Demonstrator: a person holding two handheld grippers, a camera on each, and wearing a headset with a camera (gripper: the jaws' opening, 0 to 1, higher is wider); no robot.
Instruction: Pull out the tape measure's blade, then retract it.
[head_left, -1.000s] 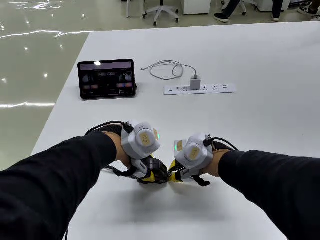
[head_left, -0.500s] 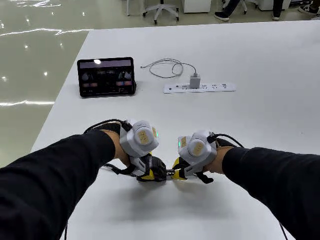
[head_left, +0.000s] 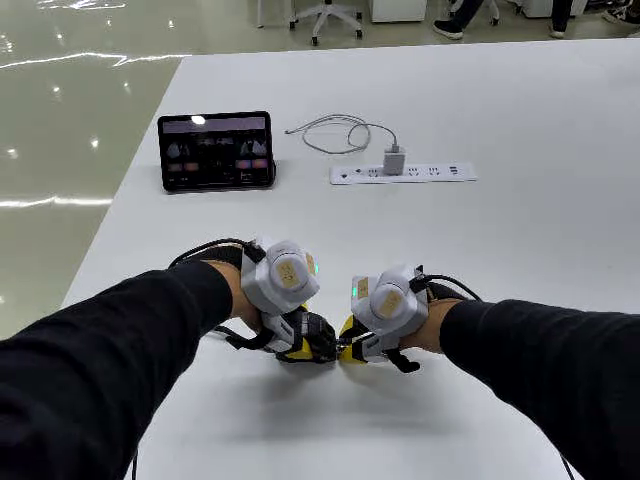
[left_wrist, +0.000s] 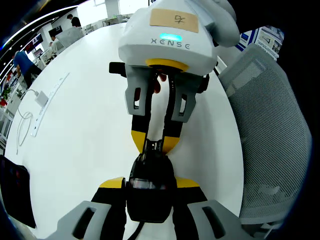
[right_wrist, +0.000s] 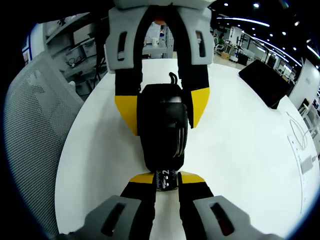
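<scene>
A black tape measure case (head_left: 318, 338) sits low over the white table (head_left: 520, 120), close to me, and my left gripper (head_left: 305, 346) is shut on it. In the left gripper view the case (left_wrist: 150, 197) fills the space between the yellow-tipped jaws. My right gripper (head_left: 347, 352) faces it from the right, almost touching the case. It is shut on the blade's end (right_wrist: 166, 179), where a printed 2 shows. In the right gripper view the case (right_wrist: 162, 125) lies just beyond my pinch, so very little blade is out.
A dark tablet (head_left: 215, 150) stands at the far left of the table. A white power strip (head_left: 403, 173) with a plugged charger and a looped cable (head_left: 335, 135) lies behind the grippers. A grey mesh chair (left_wrist: 270, 140) stands near me. The table's left edge drops to a shiny floor.
Half a second ago a short strip of blade showed between the grippers. The right gripper has since moved back toward the case, and the gap has closed.
</scene>
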